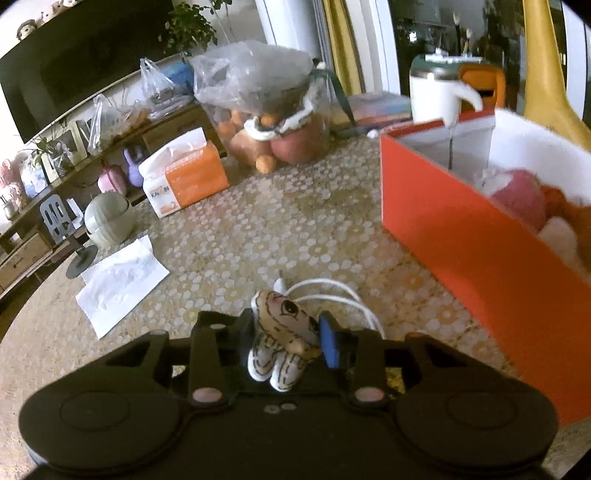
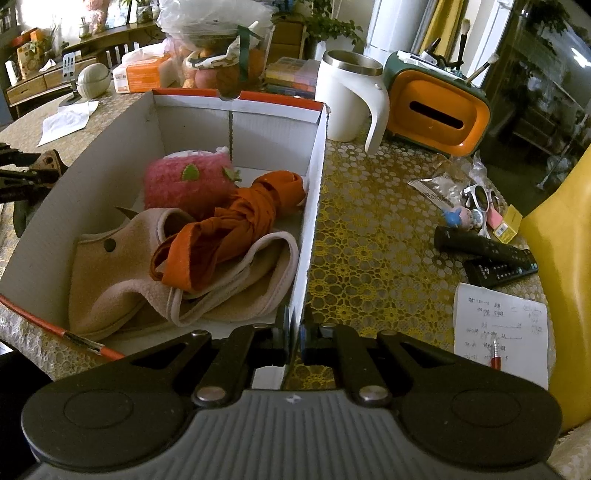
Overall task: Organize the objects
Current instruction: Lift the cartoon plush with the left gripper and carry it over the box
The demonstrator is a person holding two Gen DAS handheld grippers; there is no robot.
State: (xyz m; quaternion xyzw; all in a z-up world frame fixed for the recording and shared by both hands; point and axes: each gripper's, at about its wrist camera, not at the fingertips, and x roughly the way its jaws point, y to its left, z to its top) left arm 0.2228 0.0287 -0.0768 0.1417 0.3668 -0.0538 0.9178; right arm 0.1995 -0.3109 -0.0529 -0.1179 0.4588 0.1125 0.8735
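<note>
Low in the left wrist view, the left claw (image 1: 286,341) pinches a small plush figure (image 1: 284,332) just above the surface (image 1: 258,229), a white cable (image 1: 332,295) behind it. The right claw (image 2: 295,343) is pressed together on the orange box's wall (image 2: 314,206). Upper left, the tissue pack (image 1: 184,173) reads "KA", the rest unreadable.

We are in a home living room: a dark TV (image 1: 74,62) above a far sideboard (image 1: 122,125), yellow curtains (image 1: 343,40), a houseplant (image 1: 192,26), and remotes (image 2: 487,254), fruit bag (image 1: 266,110) and tissues (image 1: 184,173) on the lace-covered surface (image 1: 277,229).
</note>
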